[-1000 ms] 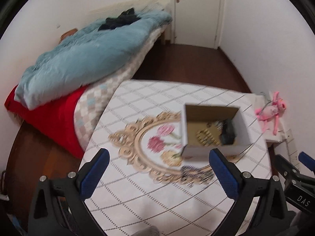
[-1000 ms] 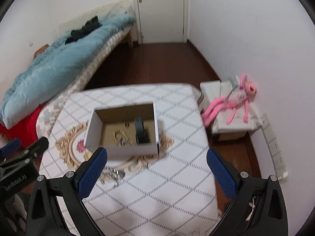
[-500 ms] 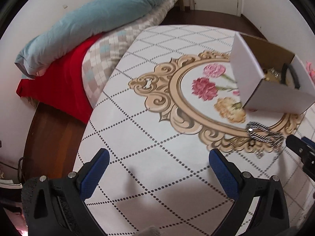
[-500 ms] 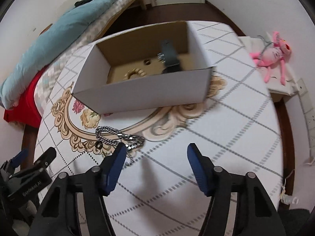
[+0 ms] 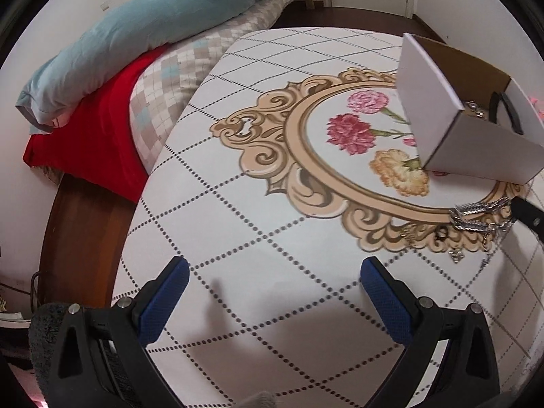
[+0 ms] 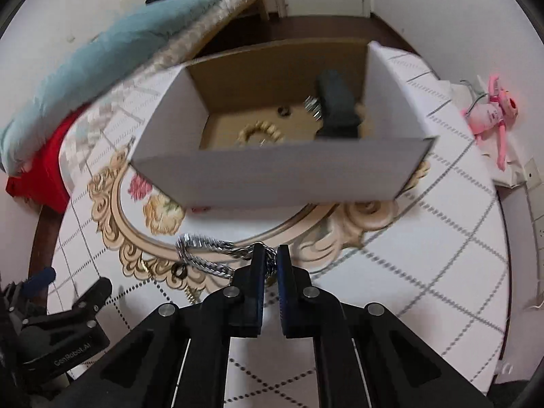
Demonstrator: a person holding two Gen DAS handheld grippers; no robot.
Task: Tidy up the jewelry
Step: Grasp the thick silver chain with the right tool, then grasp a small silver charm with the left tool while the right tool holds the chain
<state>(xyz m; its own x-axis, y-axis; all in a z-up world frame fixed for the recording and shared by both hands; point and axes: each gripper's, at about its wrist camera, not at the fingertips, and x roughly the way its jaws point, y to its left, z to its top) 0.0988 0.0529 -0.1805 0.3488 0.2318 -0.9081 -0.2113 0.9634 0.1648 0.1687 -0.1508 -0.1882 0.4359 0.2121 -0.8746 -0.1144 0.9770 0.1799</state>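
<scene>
**Now the right jaws are pinched on the silver chain**

Down at the table, the right gripper (image 6: 271, 261) has its blue pads brought almost together, and links of the silver chain (image 6: 207, 255) sit squeezed between the tips. The rest of that chain lies coiled on the patterned tablecloth (image 6: 425, 238), just in front of the near wall of the white cardboard box (image 6: 272, 173), with a few smaller trinkets scattered beside it. Inside the box rest a beaded bracelet (image 6: 260, 132) and a dark strap-like item (image 6: 336, 108).

The left gripper (image 5: 273, 292) hangs low over bare cloth with its jaws spread wide and nothing between them; the chain (image 5: 476, 217) lies well off to its right, where the tip of the other gripper meets it.

Compared with a second ago, both grippers have come down from a high view of the whole room to close above the table. The right jaws, then fully spread, were half closed a moment later beside the chain, and are now clamped on it. The left jaws have kept their wide spread throughout. The box and its contents sit where they did.
</scene>
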